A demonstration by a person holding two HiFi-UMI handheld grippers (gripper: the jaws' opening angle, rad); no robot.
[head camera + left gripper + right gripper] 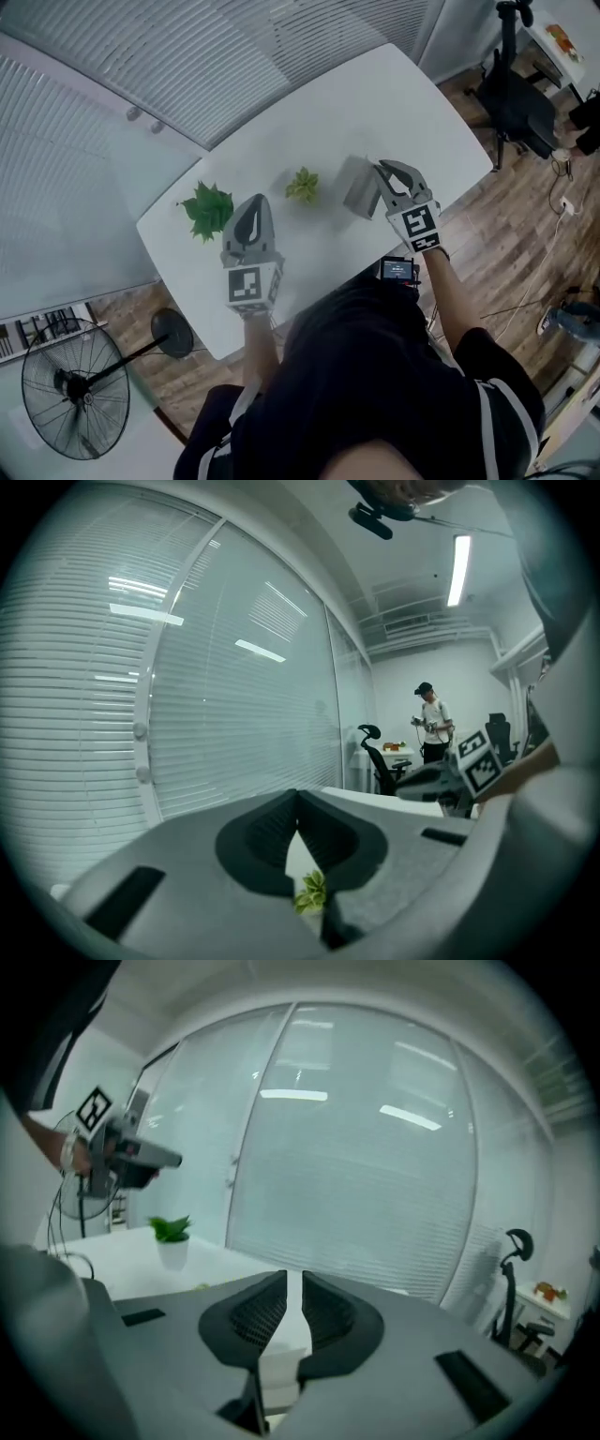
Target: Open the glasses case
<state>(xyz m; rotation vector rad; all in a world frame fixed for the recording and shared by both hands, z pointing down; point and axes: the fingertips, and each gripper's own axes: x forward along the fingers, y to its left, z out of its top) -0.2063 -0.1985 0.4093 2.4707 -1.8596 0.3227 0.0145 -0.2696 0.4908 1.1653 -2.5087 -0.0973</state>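
The grey glasses case point(356, 186) stands on the white table point(412, 103), just left of my right gripper's point(384, 169) tips. In the right gripper view the right gripper point(293, 1277) has its jaws a narrow gap apart, with only pale background between the tips. A pale block point(281, 1363), seemingly the case, shows low in the gap; I cannot tell whether the jaws touch it. My left gripper point(255, 201) hovers over the table's near left part. It is shut point(298, 794) with nothing in it.
A green potted plant point(206, 208) stands at the table's left and a smaller one point(302, 184) mid-table, also seen through the left jaws point(312, 891). Blinds line the far side. A fan point(75, 389), an office chair point(516, 103) and a distant person point(431, 724) are around.
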